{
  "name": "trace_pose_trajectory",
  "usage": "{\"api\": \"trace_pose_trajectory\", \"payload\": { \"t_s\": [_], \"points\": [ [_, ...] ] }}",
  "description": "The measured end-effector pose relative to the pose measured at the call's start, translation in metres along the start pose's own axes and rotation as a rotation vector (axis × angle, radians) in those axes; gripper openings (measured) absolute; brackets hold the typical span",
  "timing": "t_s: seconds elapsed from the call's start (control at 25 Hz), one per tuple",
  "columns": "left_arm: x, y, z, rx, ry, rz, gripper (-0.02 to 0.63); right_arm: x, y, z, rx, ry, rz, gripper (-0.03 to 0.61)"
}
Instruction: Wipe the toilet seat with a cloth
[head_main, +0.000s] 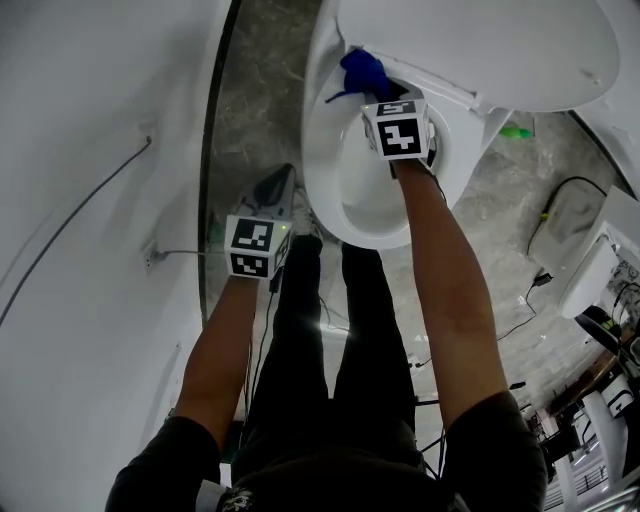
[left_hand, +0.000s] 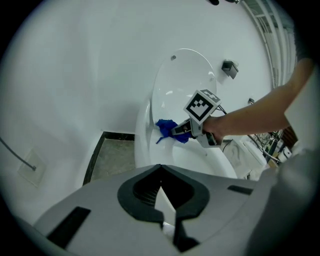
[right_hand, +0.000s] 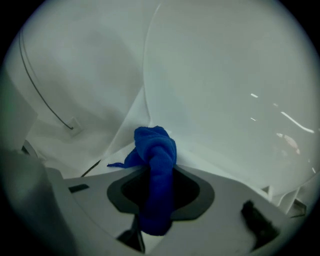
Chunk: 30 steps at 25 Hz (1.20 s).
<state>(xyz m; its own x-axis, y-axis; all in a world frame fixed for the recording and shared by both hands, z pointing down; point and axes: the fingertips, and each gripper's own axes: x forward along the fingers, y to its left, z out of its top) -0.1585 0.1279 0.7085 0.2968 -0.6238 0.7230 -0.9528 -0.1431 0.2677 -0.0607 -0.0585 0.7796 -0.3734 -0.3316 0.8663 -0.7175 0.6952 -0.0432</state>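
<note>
No word, number, brand name or label can be read in any of the views. The only printed marks are black-and-white square coded patterns that carry no letters or digits. They stand on the faces of the left gripper's white cube and of the right gripper's white cube. One such patterned face of the right cube also shows in the left gripper view.
</note>
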Motion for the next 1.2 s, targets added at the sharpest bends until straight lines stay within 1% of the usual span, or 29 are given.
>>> {"api": "trace_pose_trajectory", "payload": {
  "t_s": [0.04, 0.12, 0.16, 0.2, 0.24, 0.32, 0.4, 0.48, 0.56, 0.68, 0.84, 0.92, 1.04, 1.12, 1.2],
  "points": [
    [0.003, -0.002, 0.005, 0.011, -0.001, -0.005, 0.01, -0.003, -0.013, -0.005, 0.053, 0.002, -0.011, 0.11],
    [0.01, -0.008, 0.012, 0.054, 0.009, -0.02, 0.011, -0.015, -0.039, -0.012, 0.241, -0.009, -0.016, 0.11],
    [0.013, -0.012, 0.017, 0.082, 0.015, -0.026, 0.01, -0.026, -0.048, -0.014, 0.333, -0.031, -0.01, 0.11],
    [0.015, -0.016, 0.024, 0.108, 0.016, -0.032, 0.01, -0.038, -0.054, -0.015, 0.39, -0.066, -0.003, 0.11],
    [0.015, -0.021, 0.033, 0.127, 0.011, -0.039, 0.01, -0.053, -0.057, -0.015, 0.409, -0.11, 0.002, 0.11],
    [0.015, -0.034, 0.056, 0.142, -0.01, -0.052, 0.01, -0.088, -0.057, -0.014, 0.39, -0.203, 0.003, 0.11],
    [0.012, -0.047, 0.078, 0.135, -0.036, -0.058, 0.011, -0.128, -0.054, -0.012, 0.381, -0.288, -0.008, 0.11],
    [0.008, -0.062, 0.102, 0.133, -0.067, -0.066, 0.01, -0.168, -0.051, -0.01, 0.406, -0.36, -0.026, 0.11],
    [-0.002, -0.077, 0.122, 0.135, -0.097, -0.073, 0.011, -0.209, -0.045, -0.01, 0.424, -0.411, -0.037, 0.11],
    [-0.028, -0.088, 0.151, 0.135, -0.126, -0.077, 0.009, -0.273, -0.039, -0.011, 0.394, -0.457, -0.06, 0.11],
    [-0.071, -0.107, 0.208, 0.194, -0.178, -0.089, 0.011, -0.359, -0.052, -0.013, 0.34, -0.499, -0.123, 0.11],
    [-0.098, -0.114, 0.231, 0.191, -0.21, -0.073, 0.011, -0.394, -0.051, -0.009, 0.315, -0.522, -0.144, 0.11],
    [-0.133, -0.127, 0.249, 0.154, -0.256, -0.047, 0.011, -0.437, -0.039, -0.002, 0.286, -0.558, -0.175, 0.11],
    [-0.15, -0.145, 0.256, 0.151, -0.273, -0.051, 0.011, -0.46, -0.029, 0.003, 0.285, -0.579, -0.188, 0.11],
    [-0.165, -0.164, 0.263, 0.143, -0.278, -0.065, 0.011, -0.477, -0.019, 0.011, 0.278, -0.594, -0.177, 0.11]
  ]
}}
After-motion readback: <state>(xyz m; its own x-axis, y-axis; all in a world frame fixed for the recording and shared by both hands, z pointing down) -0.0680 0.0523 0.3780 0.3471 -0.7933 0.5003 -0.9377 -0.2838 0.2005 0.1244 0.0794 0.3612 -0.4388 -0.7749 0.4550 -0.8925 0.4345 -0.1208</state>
